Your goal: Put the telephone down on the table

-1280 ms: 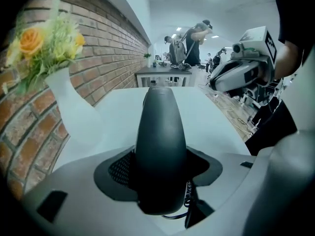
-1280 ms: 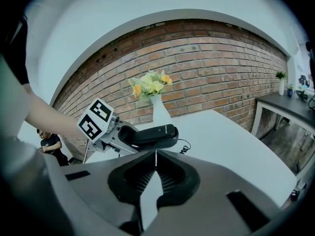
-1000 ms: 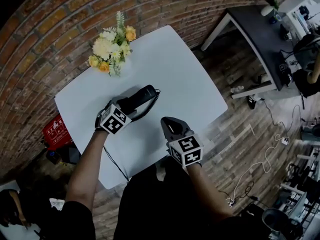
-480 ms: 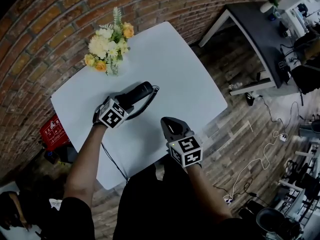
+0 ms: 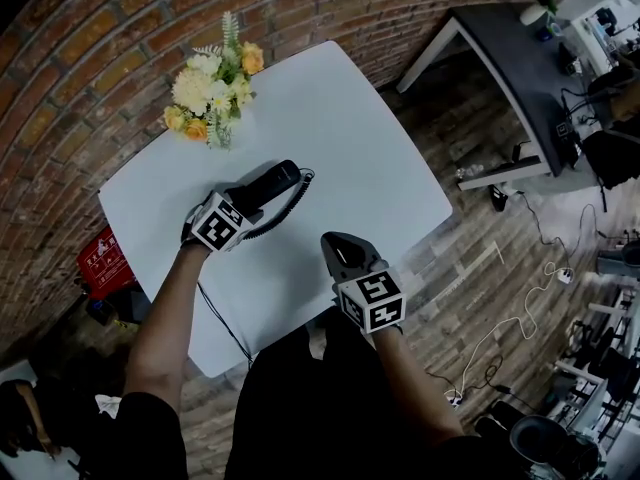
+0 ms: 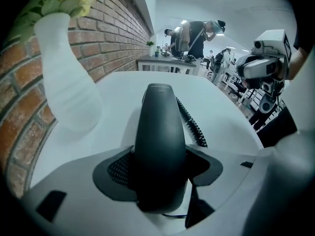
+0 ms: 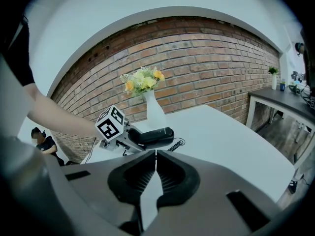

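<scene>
A black telephone handset (image 5: 268,185) with a coiled cord (image 5: 285,206) hangs over the white table (image 5: 350,138); whether it touches the top I cannot tell. My left gripper (image 5: 245,204) is shut on the handset's near end. In the left gripper view the handset (image 6: 160,141) fills the gap between the jaws, pads pressing on both sides, the cord (image 6: 191,124) trailing to its right. My right gripper (image 5: 338,249) hovers near the table's front edge, shut and holding nothing; its jaws meet in the right gripper view (image 7: 155,163), which also shows the handset (image 7: 155,135) ahead.
A white vase of yellow and white flowers (image 5: 212,93) stands at the table's far left by the brick wall (image 5: 120,38); the vase (image 6: 66,80) is close left of the handset. A dark desk (image 5: 520,58) stands at the right. Cables (image 5: 520,328) lie on the wooden floor.
The left gripper with the handset has shifted slightly left and farther across the table. The right gripper has stayed in place.
</scene>
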{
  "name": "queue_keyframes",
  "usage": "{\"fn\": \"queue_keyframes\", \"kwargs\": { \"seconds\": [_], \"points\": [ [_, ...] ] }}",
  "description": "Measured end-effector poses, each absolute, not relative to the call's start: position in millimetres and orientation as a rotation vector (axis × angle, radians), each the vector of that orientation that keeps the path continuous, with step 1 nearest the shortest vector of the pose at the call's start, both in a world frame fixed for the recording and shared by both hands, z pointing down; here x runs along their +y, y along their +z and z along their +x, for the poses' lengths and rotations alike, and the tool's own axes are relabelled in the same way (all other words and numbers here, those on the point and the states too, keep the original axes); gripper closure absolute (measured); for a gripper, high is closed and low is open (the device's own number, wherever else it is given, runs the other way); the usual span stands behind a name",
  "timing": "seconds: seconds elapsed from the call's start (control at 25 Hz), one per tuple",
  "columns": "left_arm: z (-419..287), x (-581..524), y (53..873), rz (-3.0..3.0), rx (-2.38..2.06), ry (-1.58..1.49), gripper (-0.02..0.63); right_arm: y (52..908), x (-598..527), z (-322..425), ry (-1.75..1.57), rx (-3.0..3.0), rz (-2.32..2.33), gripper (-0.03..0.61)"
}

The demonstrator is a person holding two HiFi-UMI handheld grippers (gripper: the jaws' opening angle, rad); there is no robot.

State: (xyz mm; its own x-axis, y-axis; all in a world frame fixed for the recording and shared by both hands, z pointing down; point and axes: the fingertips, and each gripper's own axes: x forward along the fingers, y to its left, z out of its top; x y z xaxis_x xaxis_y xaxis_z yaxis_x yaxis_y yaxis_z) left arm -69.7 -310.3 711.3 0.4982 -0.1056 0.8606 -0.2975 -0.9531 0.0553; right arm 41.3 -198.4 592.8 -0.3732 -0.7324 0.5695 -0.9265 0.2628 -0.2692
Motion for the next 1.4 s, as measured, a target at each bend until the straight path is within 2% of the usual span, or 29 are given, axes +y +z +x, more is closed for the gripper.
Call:
{"fn": "queue_keyframes", "kwargs": {
  "seconds": [0.16,0.48,1.0,1.4],
  "points": [
    [-70.3,-312.3,711.1,2.545,-0.345,1.429,0.334,594.5,-196.8,44.5,0.822,-2.209,1.517,0.555],
    [-73.9,-312.3,709.2,2.555,-0.377,1.461,0.258,594.0,-190.4,49.3,0.808,-2.22,1.502,0.555],
    [-87.3,-301.4,656.2,2.574,-0.562,1.397,0.259,569.5,-191.1,39.4,0.763,-2.331,1.408,0.555],
    [-96.3,-251.9,610.1,2.477,-0.835,1.244,0.473,549.2,-181.0,49.7,0.723,-2.451,1.288,0.555]
  ]
}}
